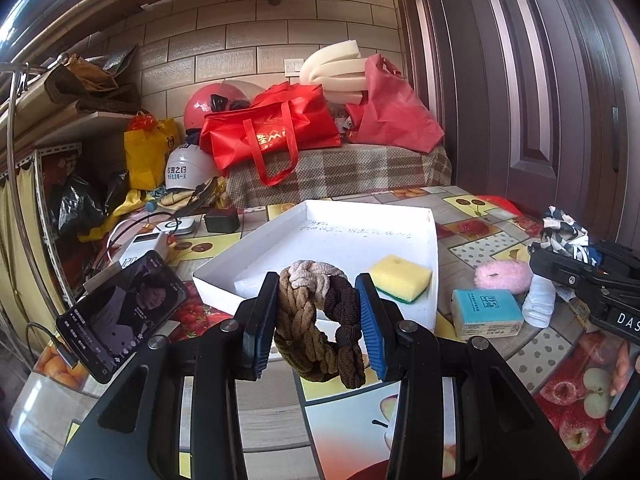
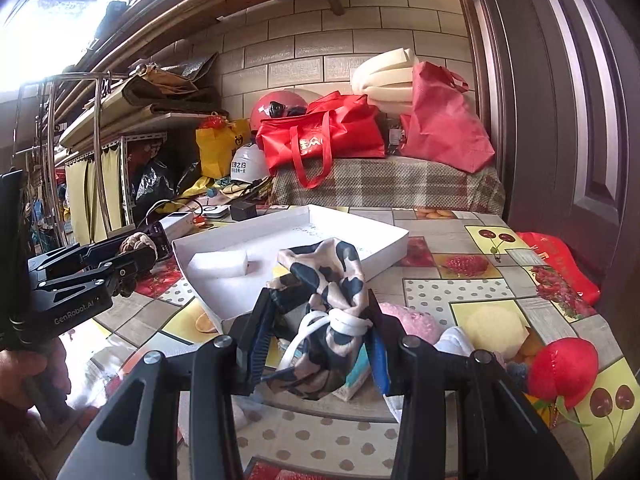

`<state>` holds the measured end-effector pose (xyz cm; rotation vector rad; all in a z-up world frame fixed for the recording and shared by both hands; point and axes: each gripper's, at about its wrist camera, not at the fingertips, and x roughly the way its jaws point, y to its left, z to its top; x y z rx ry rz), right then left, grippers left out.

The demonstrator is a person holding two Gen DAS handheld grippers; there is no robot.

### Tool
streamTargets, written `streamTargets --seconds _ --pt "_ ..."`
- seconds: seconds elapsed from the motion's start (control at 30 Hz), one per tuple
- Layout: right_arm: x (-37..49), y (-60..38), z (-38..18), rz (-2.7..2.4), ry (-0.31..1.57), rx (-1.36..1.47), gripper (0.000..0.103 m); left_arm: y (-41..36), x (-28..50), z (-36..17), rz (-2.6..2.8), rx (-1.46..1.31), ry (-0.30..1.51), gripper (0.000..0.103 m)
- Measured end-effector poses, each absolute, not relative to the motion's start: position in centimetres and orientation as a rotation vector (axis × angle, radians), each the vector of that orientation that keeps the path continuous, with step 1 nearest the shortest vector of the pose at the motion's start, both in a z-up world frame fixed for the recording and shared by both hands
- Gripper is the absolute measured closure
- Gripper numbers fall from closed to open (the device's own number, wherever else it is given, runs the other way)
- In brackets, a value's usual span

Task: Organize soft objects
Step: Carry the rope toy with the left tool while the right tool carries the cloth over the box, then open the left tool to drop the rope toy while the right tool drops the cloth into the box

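Brown braided scrunchie (image 1: 320,320) clamped upright in left hand-held gripper (image 1: 318,316).

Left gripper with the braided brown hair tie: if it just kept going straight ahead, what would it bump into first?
Probably the white tray: the left gripper, shut on the braided hair tie, points over its near edge, toward the yellow sponge inside. Height above the tray is unclear.

Both wrist views sit low over the table's near edge, facing the tiled wall; both share the white tray (image 1: 428,216) (image 2: 400,236).
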<state>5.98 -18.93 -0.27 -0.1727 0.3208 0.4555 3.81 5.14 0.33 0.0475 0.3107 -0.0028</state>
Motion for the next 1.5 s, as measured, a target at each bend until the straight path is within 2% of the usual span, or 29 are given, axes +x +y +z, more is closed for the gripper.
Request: streamTargets --seconds 0.83,1.03,1.5 --pt "14.1 -16.6 0.1 0.42 0.293 -0.106 0.061 8.2 11.6 0.3 0.114 -0.011 0.328 0.065" --pt "14.7 -13.7 -0.2 0.466 0.263 -0.165 0.061 8.0 14.0 0.3 0.112 -0.001 0.338 0.065" --pt "16.9 -9.2 -0.9 0.519 0.323 -0.229 0.061 7.8 17.7 -0.3 0.109 0.016 0.449 0.065"
